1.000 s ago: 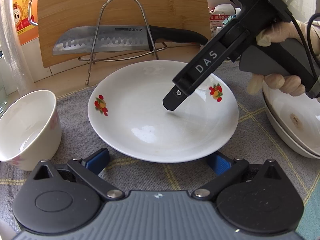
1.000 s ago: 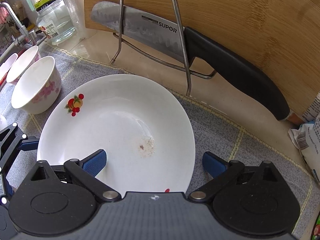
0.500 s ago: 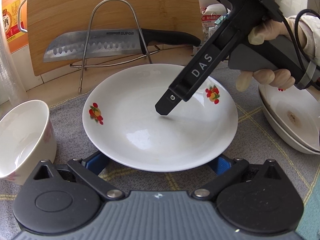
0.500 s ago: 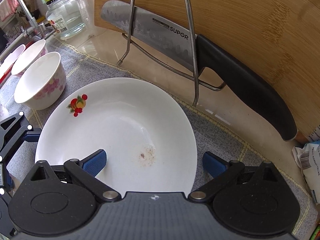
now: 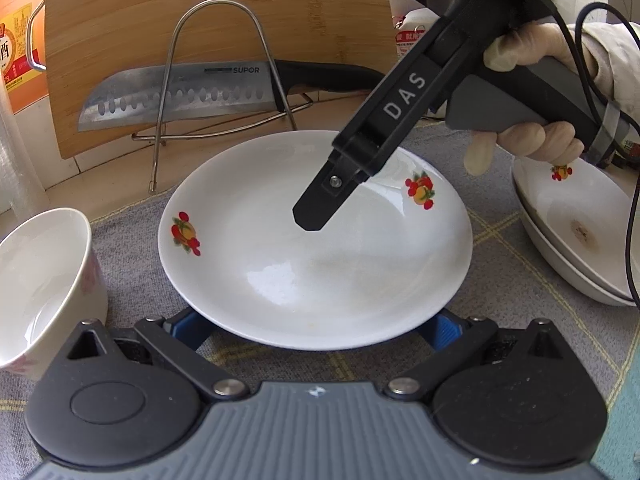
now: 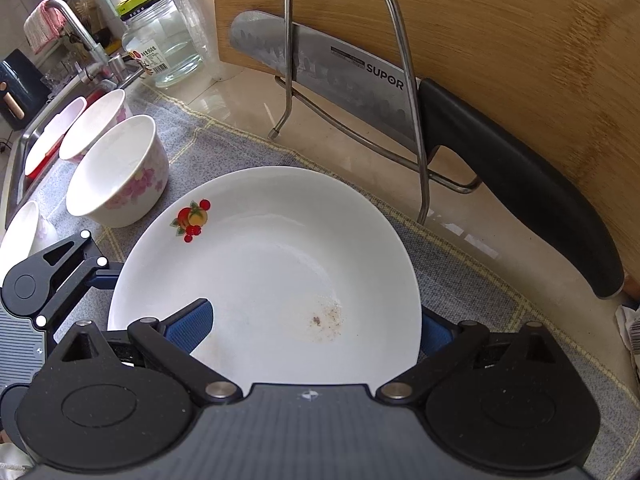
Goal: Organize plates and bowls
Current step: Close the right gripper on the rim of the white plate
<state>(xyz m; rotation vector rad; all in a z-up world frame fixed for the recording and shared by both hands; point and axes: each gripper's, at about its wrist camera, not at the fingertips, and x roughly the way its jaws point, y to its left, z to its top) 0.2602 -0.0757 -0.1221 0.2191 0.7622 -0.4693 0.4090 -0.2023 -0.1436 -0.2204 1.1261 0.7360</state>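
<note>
Plate (image 5: pixel 316 264) white, fruit decals, centre of both frames, on grey cloth (image 5: pixel 512 280); left gripper (image 5: pixel 316 326) spread wide, blue pads at plate's near edge, seemingly under rim, nothing clamped; right gripper (image 6: pixel 312 328) spread wide too, left pad over plate interior, right pad outside rim; left view alone shows gloved hand (image 5: pixel 536 92) upper right, stacked plates (image 5: pixel 576 240) right edge; right view alone shows brown speck patch in plate, pink-flowered bowl (image 6: pixel 116 172) mid left, more bowls beyond it toward sink; knife (image 5: pixel 188 92) in wire rack before cutting board (image 5: pixel 216 12), top of both.
</note>
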